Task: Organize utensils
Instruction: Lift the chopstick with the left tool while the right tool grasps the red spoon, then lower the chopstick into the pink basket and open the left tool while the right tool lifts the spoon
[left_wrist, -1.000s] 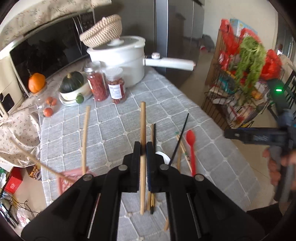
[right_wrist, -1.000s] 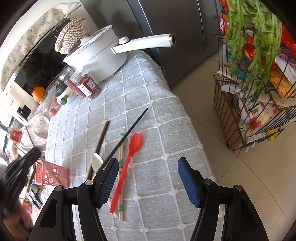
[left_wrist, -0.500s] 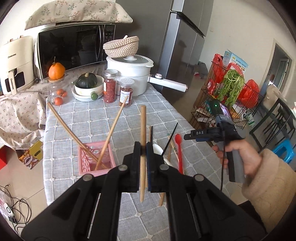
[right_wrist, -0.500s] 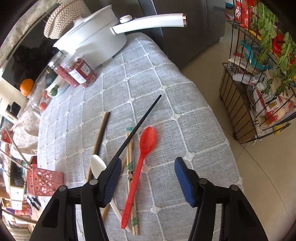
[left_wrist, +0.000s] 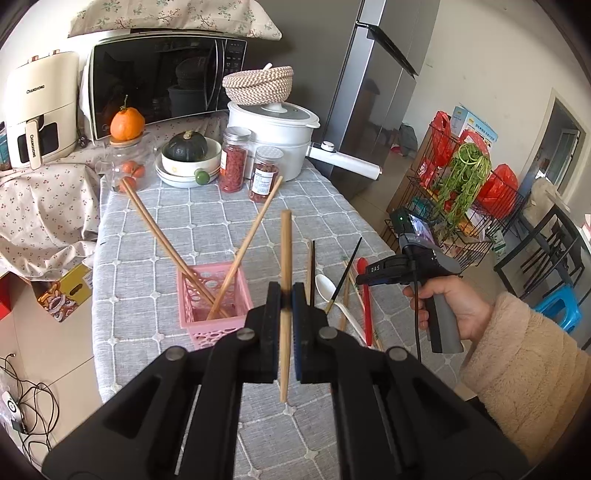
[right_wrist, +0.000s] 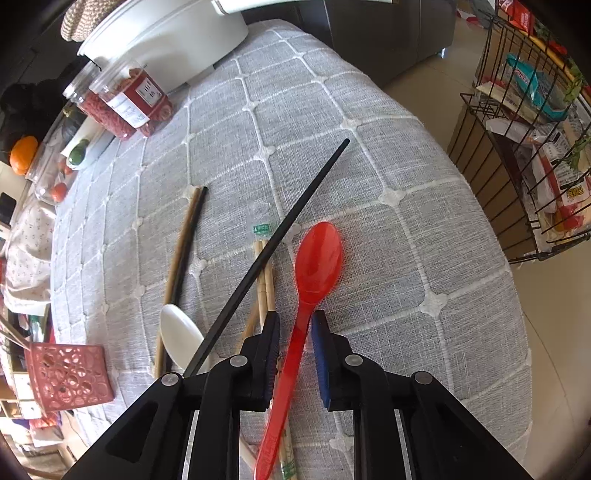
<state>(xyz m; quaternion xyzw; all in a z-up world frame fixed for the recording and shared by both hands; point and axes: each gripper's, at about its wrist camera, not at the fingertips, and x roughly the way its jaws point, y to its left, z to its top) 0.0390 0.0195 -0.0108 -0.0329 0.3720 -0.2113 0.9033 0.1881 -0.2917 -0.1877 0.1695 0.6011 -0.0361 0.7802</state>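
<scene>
Since a second ago the right gripper (right_wrist: 293, 332) has dropped toward the cloth and its jaws have just been closing around the handle of the red spoon (right_wrist: 308, 291), which lies between the pads; a sliver of gap shows on the right side, so I cannot tell whether they press on it yet. The left gripper (left_wrist: 285, 306) has swung away from the loose pile, so that the pink basket (left_wrist: 212, 291) now sits just ahead of it on its left. Its jaws are clamped on a wooden chopstick (left_wrist: 285, 273), held near upright, with its lower end hanging below the pads above the cloth. Two long wooden chopsticks (left_wrist: 207, 251) already stand in the basket, crossed and leaning out to opposite sides. On the grey checked tablecloth (right_wrist: 388, 140) the red spoon lies with its bowl pointing away from the right gripper. Beside it, to the left, a black chopstick (right_wrist: 280, 232) slants across a pale wrapped pair (right_wrist: 266, 280), and a white spoon (right_wrist: 181, 332) rests further left, next to a brown and dark pair (right_wrist: 184, 243). From the left wrist view a hand (left_wrist: 458, 306) in a fuzzy beige sleeve (left_wrist: 528, 369) holds the right gripper's handle over the pile. At the table's far end stand two jars (left_wrist: 247, 168), a white pot (left_wrist: 277, 140) and a microwave (left_wrist: 162, 81).
</scene>
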